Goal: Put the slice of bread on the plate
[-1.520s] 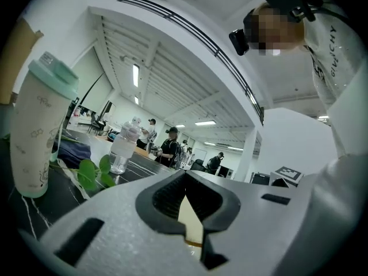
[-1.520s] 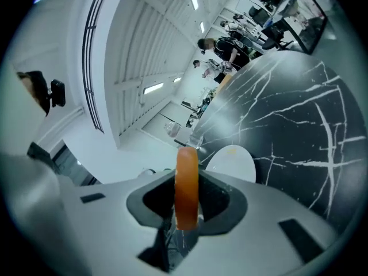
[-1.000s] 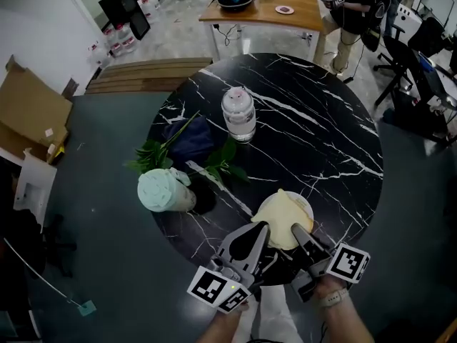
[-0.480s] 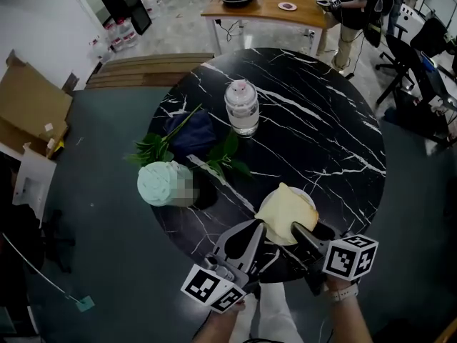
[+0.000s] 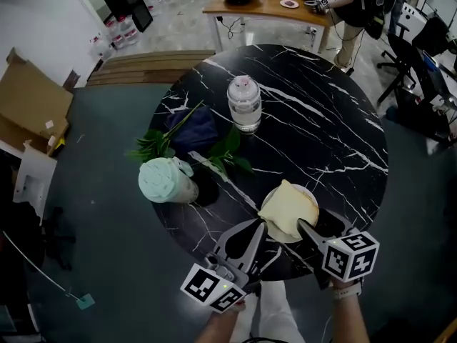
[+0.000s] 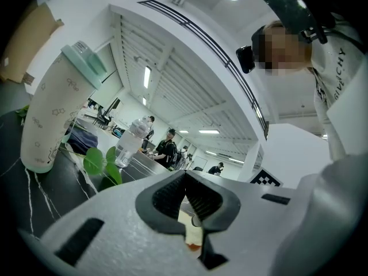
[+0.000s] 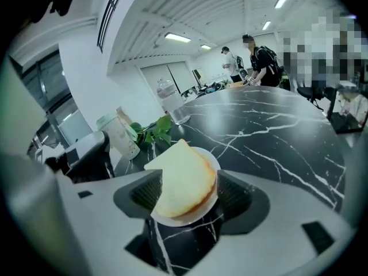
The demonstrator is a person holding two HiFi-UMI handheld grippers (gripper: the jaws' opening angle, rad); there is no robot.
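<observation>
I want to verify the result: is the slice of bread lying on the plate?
Yes, the right gripper view shows the bread resting on the white plate.

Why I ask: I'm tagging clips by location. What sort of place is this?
Most likely an open office or lab workspace, not a home: a person stands at a wooden desk, office chairs crowd the right edge, and a monitor and cardboard lie by the wall.
</observation>
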